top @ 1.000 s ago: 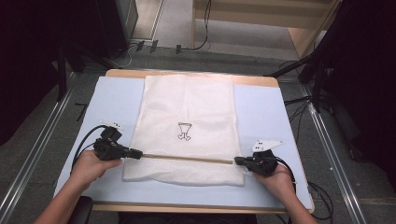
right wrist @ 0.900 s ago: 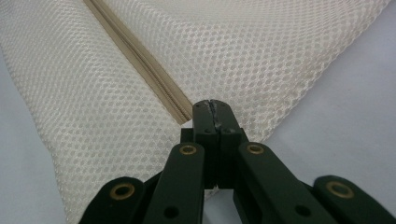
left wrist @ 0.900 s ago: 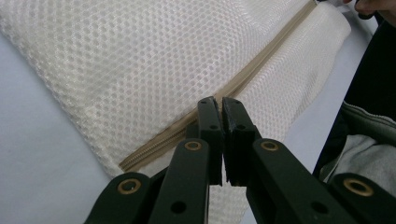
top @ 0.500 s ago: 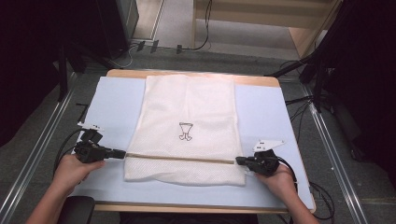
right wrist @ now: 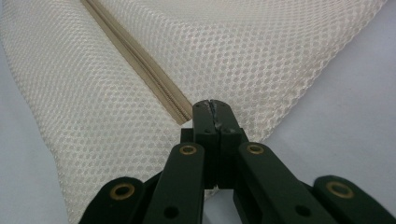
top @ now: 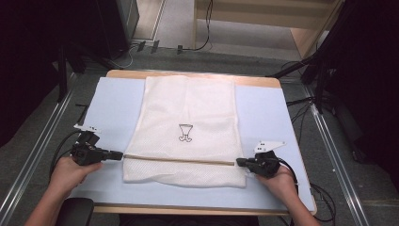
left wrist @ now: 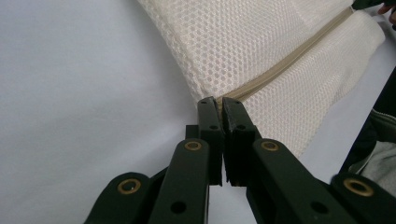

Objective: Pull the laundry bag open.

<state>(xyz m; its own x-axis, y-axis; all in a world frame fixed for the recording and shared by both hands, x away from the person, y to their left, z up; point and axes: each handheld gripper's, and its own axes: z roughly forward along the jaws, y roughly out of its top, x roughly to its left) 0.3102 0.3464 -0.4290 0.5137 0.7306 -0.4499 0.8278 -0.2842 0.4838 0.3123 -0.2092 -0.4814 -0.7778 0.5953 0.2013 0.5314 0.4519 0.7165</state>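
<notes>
we see a pale blue table top (top: 113,103) with a white mesh laundry bag (top: 188,117) flat at its middle, a beige zipper (top: 179,160) crossing its near part. our left gripper (top: 117,155) and right gripper (top: 239,162) each pinch a zipper end, jaws closed.

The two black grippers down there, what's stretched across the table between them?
In the high view, a tan zipper runs straight across a white mesh bag from the left gripper to the right gripper, each pinching one end.
</notes>
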